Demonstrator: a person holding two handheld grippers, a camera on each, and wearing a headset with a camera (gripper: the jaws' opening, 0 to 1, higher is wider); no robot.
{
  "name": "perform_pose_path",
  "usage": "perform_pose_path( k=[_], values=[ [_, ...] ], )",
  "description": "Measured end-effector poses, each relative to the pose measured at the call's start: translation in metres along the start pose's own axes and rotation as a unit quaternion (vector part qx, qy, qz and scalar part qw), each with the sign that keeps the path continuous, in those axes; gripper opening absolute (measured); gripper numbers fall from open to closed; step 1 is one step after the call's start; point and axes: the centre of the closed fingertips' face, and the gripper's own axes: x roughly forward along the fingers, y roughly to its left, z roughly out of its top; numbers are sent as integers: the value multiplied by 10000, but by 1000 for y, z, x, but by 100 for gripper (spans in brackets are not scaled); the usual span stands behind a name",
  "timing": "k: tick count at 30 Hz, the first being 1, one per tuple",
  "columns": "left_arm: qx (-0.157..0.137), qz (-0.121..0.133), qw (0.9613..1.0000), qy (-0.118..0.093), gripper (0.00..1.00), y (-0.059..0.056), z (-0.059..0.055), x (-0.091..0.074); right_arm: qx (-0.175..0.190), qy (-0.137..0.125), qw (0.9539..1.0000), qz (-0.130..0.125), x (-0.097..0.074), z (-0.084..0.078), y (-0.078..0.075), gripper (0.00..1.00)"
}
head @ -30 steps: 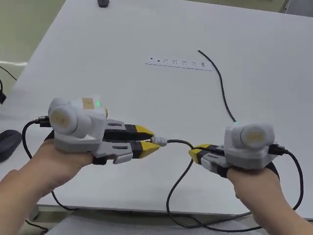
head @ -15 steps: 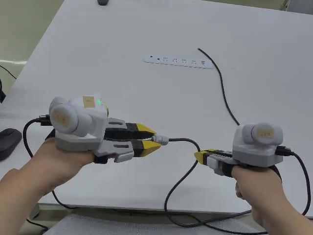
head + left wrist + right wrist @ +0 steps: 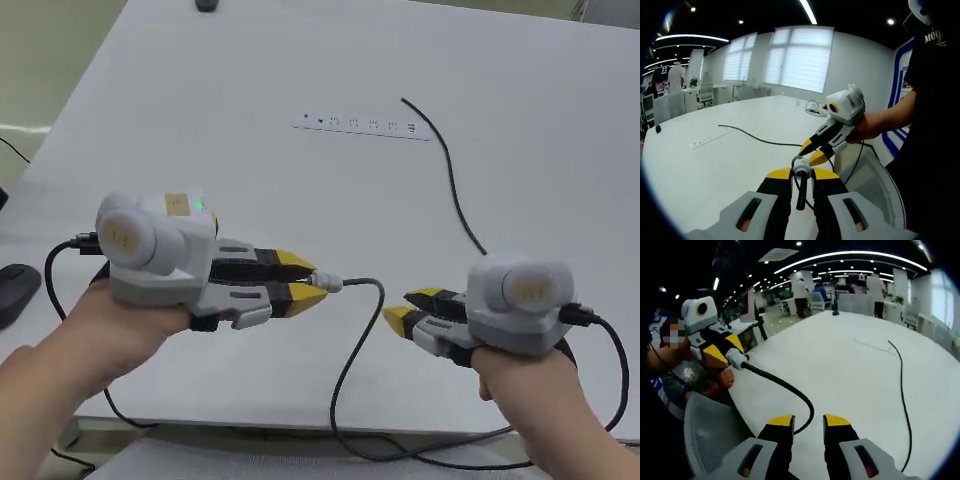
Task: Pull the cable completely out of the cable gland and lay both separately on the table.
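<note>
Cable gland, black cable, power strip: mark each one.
cable gland (image 3: pixel 801 167): left gripper view, its pale round end between the jaws.
black cable (image 3: pixel 777 381): right gripper view, mid-run beyond the gland.
power strip (image 3: pixel 365 126): head view, middle of its white body.

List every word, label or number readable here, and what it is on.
"MOU": white letters, cut off, on the person's dark shirt.
Stickers on the left gripper and right gripper: too blurred to read.
Marks on the power strip: too small to read.
</note>
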Motion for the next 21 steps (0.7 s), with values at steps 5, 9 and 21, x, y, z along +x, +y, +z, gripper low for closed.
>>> perform_pose_path(
  k=[5,9,21],
  values=[
    [5,-5,10000,23,15,0,-1,1,-1533,-283,9876,165,-3,37,30,19],
    [3,-3,10000,45,15,-2,-1,2,-2114,-173,9769,246,5,42,47,19],
    [-9,23,10000,88,15,-5,-3,2,-2618,-272,9642,317,7,45,57,2]
  ],
)
